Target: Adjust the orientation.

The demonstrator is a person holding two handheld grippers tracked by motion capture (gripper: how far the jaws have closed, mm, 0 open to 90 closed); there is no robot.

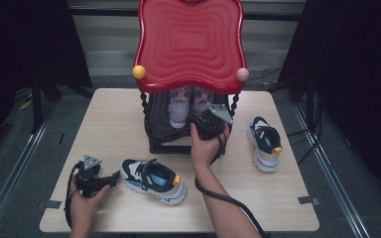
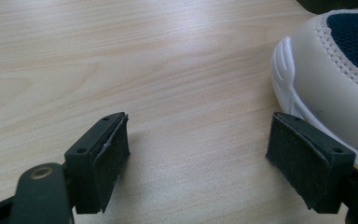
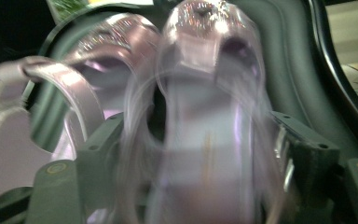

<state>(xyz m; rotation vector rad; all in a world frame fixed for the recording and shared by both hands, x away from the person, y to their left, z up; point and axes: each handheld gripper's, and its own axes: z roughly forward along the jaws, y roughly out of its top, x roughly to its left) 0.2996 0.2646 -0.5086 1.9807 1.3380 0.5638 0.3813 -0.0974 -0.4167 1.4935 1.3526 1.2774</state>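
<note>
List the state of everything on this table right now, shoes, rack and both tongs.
Left tongs: open, nothing between them, resting beside the near sneaker.
Right tongs: jaws around a pink sandal; grip unclear through blur.
Pink sandals: two, on the rack's lower shelf.
Near sneaker: on the table, on its sole.
Far sneaker: on the table, upright.
Rack: standing, red top bare.

Count, high view. Navy-and-white sneakers: two, one at 6 o'clock on the bench, one at 3 o'clock. Pink shoes: two, side by side on the black rack at 12 o'clock. Red wavy top: one. Hand-held grippers: two.
</note>
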